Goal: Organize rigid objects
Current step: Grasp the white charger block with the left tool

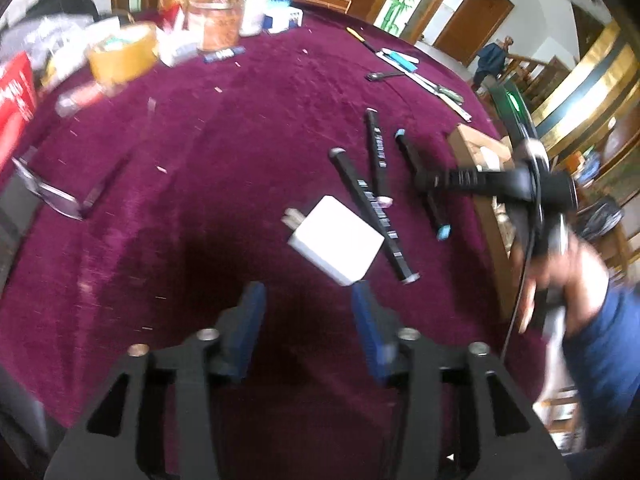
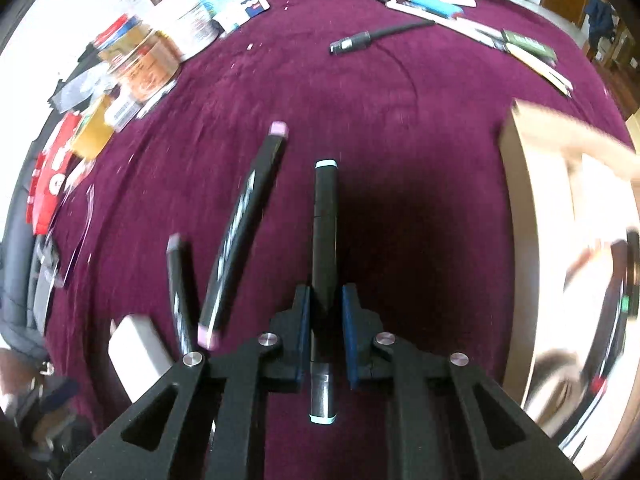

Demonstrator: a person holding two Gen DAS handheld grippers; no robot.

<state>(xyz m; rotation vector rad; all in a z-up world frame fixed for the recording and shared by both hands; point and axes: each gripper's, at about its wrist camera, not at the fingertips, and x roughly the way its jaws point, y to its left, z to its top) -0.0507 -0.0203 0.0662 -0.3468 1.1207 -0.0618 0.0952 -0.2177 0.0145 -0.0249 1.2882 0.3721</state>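
Three black markers lie on the dark red tablecloth (image 1: 200,160). My right gripper (image 2: 326,314) is shut on the blue-capped marker (image 2: 325,216), which runs straight ahead between its pads. The pink-capped marker (image 2: 244,236) and the grey-capped marker (image 2: 180,288) lie to its left, and a white charger plug (image 2: 136,356) further left. In the left wrist view, my left gripper (image 1: 310,324) stands open over bare cloth, just short of the white charger plug (image 1: 336,240). Beyond it are the grey-capped marker (image 1: 372,216), pink-capped marker (image 1: 378,156) and blue-capped marker (image 1: 424,188), with the right gripper (image 1: 422,182) on the last.
An open wooden box (image 2: 560,200) stands at the table's right edge. Jars, a tape roll (image 1: 120,54) and a red packet (image 1: 14,96) crowd the far left. A black cable plug (image 2: 352,42), a lighter and flat sticks lie at the far right. A person (image 1: 492,60) stands beyond.
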